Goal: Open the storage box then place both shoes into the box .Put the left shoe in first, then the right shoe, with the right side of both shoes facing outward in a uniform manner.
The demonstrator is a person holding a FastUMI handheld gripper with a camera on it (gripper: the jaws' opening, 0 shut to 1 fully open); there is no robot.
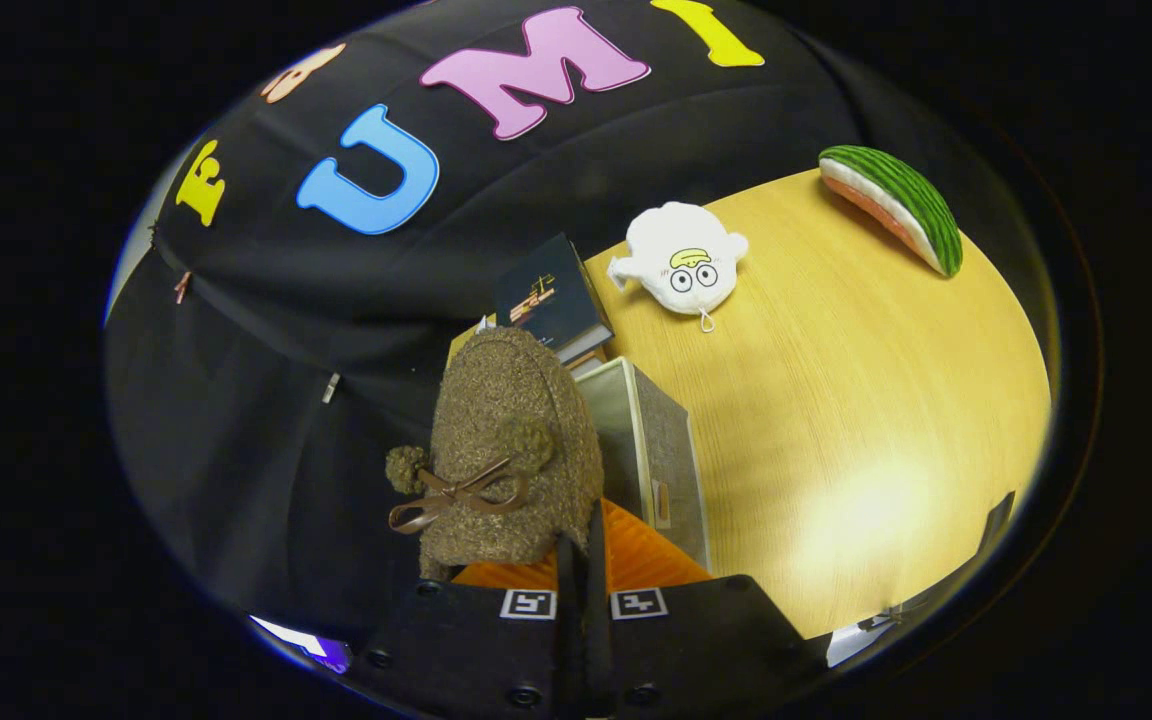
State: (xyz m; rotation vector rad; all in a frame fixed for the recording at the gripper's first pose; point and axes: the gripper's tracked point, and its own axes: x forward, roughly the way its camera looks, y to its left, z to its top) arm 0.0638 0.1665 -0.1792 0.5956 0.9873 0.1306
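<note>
A black cloth wall hangs behind a pale wooden table (836, 400), and the whole scene sits tilted in my view. My gripper (581, 560) is clamped on the collar of a fuzzy brown shoe (511, 440); my two fingers stand pressed close together with the shoe's edge pinched between them. The shoe hangs just ahead of my fingers, its bow (456, 495) and two pompoms facing me. An orange ribbed surface shows beside the shoe, right by my fingers.

Just beside the shoe, touching it in my view, stands the grey fabric box (651, 450) with a pale rim and a small pull tab on its side. I cannot tell whether it is open. Beyond the box lies a dark book (551, 295) on a short stack of others. Farther out on the table rests a white plush toy (681, 258) with round eyes, and well apart from it a watermelon slice (896, 205).
</note>
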